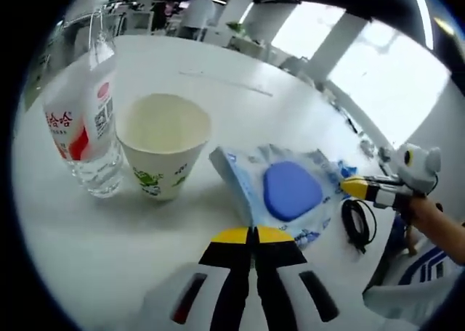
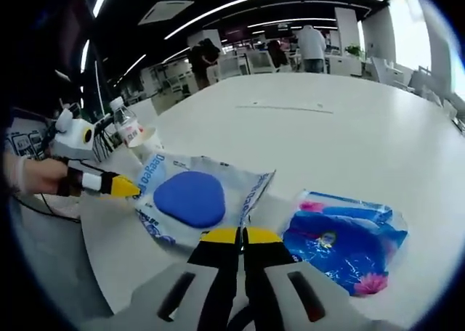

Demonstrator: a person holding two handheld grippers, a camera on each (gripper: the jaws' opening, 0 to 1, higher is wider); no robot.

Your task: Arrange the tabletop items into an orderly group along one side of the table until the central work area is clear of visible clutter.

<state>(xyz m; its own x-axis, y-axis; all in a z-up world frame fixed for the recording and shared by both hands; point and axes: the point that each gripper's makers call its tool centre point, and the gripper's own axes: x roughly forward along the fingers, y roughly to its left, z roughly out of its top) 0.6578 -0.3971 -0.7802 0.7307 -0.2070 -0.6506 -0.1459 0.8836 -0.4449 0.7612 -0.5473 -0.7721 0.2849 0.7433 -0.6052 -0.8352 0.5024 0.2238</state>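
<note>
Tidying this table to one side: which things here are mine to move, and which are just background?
To move:
- water bottle
- paper cup
- wipes pack with the blue lid
- blue printed packet

Background:
- black cable at the table edge
- chairs beyond the table
- people standing far off

Both claws are shut and empty.

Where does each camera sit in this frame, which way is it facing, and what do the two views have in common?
Left gripper view: rides on the left gripper, jaws together, facing across the white table at a water bottle, a paper cup and a wipes pack; the right gripper and a hand enter from the right.
Right gripper view: rides on the right gripper, jaws together, facing the wipes pack and a blue packet; the left gripper enters from the left.
Shared: table, wipes pack, bottle, cup.
</note>
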